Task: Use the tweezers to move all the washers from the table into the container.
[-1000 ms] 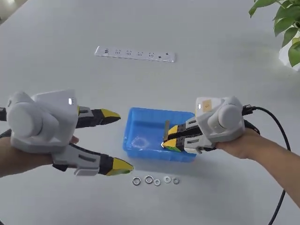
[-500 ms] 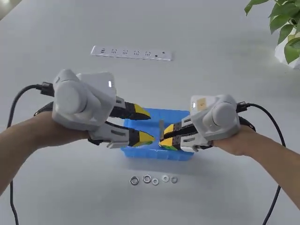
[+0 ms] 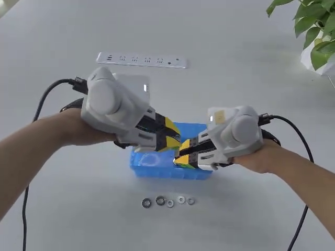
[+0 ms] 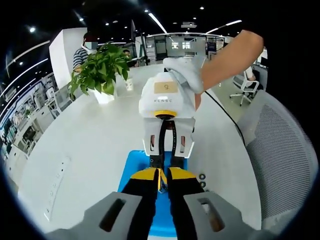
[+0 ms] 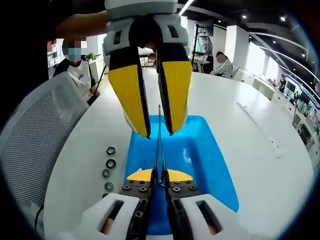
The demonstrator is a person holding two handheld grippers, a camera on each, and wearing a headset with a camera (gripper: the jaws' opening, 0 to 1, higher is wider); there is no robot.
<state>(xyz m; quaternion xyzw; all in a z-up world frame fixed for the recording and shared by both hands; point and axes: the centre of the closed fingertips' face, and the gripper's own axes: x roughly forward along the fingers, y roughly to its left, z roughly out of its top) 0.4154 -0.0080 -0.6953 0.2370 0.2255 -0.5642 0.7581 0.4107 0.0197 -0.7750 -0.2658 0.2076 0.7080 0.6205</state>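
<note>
Power strip (image 3: 141, 60), upper left of the head view: lies flat on the white bench (image 3: 251, 78), well apart from the work and no obstacle. Left hand-held gripper (image 3: 172, 141), left of centre: held over the blue container (image 3: 167, 171). Its jaws stand a narrow gap apart on either side of the tweezers (image 5: 159, 150), with a sliver of background on each side in the right gripper view, so they are not yet pinching; probably placed to take the tweezers over or to steady them. Container, centre: open-topped tray, both tools meeting nose to nose above it. Washers (image 3: 170, 203), lower centre: five in a short row on the bench, just in front of the container's near wall and apart from both tools; by the look of it all are yet to be moved. Tweezers: a thin metal pair running forward from the right tool, its far end between the left jaws. Right hand-held gripper (image 3: 180, 156), right of centre: jaws closed on the tweezers. Obstructions: the two bulky tool bodies crowd the space above the tray, and the near wall stands between tweezers and washers. Plant (image 3: 309, 26), upper right: well clear.
</note>
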